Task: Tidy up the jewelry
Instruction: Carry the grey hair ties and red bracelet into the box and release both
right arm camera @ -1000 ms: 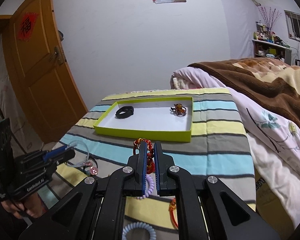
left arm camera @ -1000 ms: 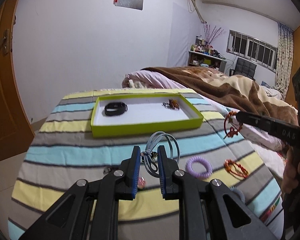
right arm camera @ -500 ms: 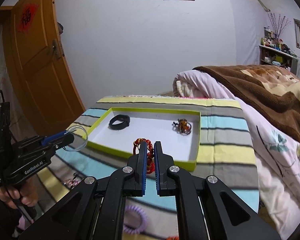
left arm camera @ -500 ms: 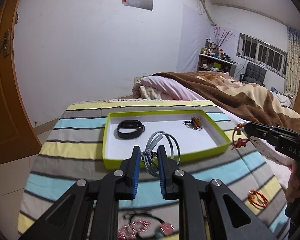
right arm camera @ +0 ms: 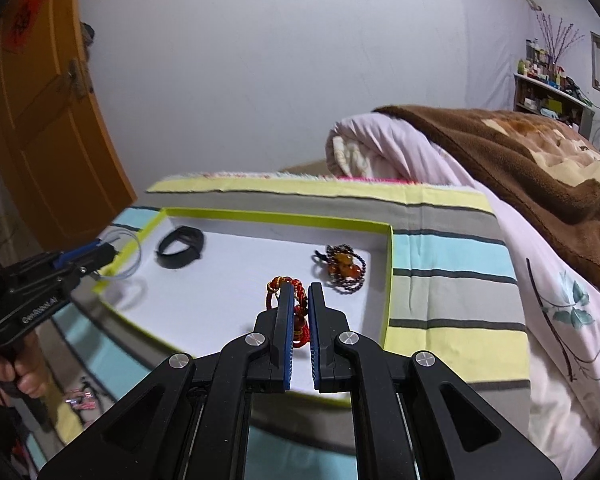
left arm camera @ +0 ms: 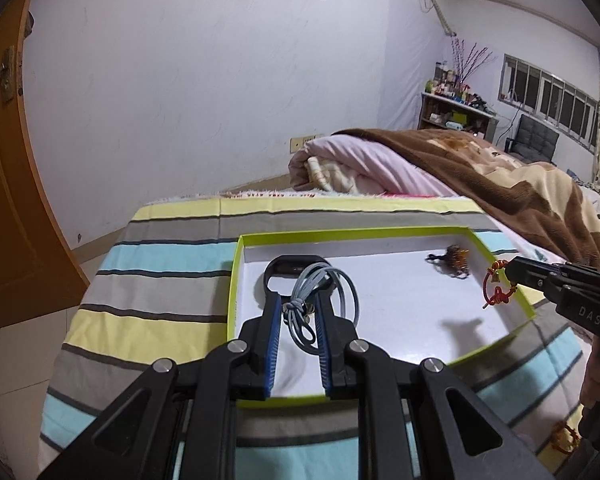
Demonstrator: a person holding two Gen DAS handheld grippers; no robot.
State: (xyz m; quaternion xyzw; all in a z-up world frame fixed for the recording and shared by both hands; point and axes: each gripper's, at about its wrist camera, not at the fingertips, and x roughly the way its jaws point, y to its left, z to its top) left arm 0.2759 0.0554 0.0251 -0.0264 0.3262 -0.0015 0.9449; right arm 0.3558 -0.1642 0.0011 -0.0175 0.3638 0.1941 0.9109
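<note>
A lime-green tray (left arm camera: 234,280) with a white floor lies on the striped cloth. In it are a black band (left arm camera: 288,265) and an amber bead bracelet (left arm camera: 453,259). My left gripper (left arm camera: 298,300) hangs over the tray's left part, shut on a grey-blue cord necklace (left arm camera: 340,292) whose loops dangle between the fingers. My right gripper (right arm camera: 300,290) is over the tray's right half, shut on a red knotted bracelet (right arm camera: 278,283), just short of the amber bead bracelet (right arm camera: 344,266). The black band (right arm camera: 180,246) lies at the tray's far left corner (right arm camera: 390,280).
A bed with a brown blanket (left arm camera: 500,184) and a pink quilt (right arm camera: 400,148) borders the table on the right. An orange door (right arm camera: 40,120) stands to the left. Loose jewelry lies on the cloth: a pink piece (right arm camera: 80,397) and an orange-red bracelet (left arm camera: 564,438). A hand (right arm camera: 20,372) holds the left gripper.
Both grippers have moved forward from the near part of the cloth to above the tray, each still holding its piece. The tray looms larger and closer in both views.
</note>
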